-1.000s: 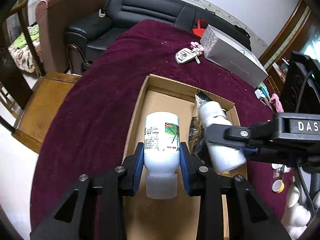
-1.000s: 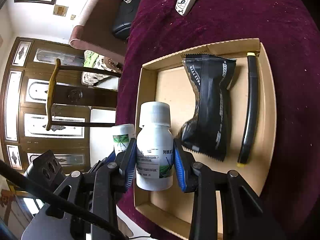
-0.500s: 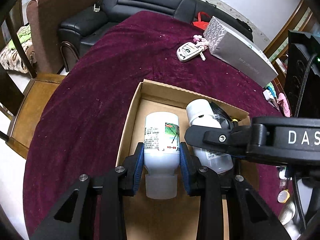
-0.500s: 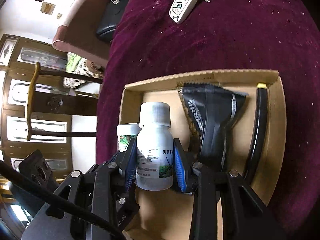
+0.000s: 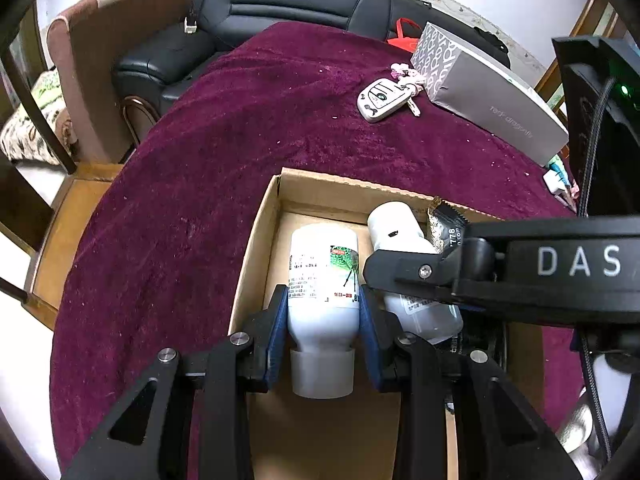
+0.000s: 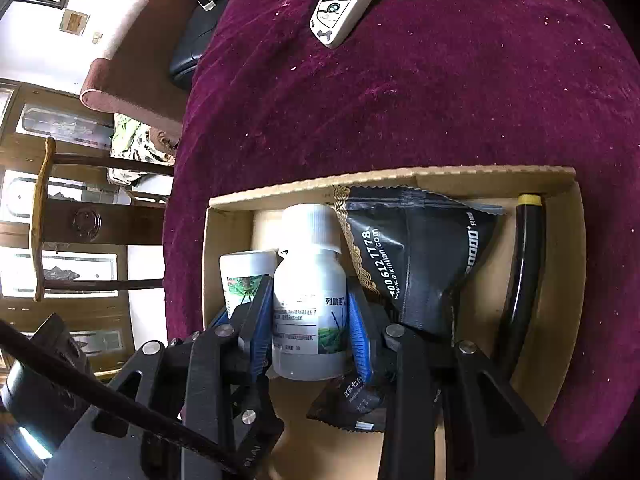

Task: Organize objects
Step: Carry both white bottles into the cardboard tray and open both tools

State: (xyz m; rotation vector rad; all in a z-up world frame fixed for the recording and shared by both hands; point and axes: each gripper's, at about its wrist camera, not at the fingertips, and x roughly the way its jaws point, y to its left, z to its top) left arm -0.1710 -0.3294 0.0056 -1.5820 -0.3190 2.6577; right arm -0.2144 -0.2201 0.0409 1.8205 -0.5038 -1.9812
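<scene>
While both tools reach into a shallow cardboard box (image 5: pixel 256 248) on a counter draped in maroon cloth (image 5: pixel 208 184), each grips a white bottle. Pinched between the blue pads of the left tool (image 5: pixel 323 320), one labelled bottle (image 5: pixel 322 280) points its cap back toward the camera, low over the left side of the box. Clamped in the right tool (image 6: pixel 310 320), the second bottle (image 6: pixel 308 300) sits just beside the first, cap toward the far wall of the box, over a black foil packet (image 6: pixel 416 264). Along the box's right wall lies a black tube with a yellow end (image 6: pixel 524 264). Beyond the box, a white car key (image 5: pixel 380 100) rests on the cloth near a grey carton (image 5: pixel 484 96). A black sofa (image 5: pixel 280 4) stands behind.
</scene>
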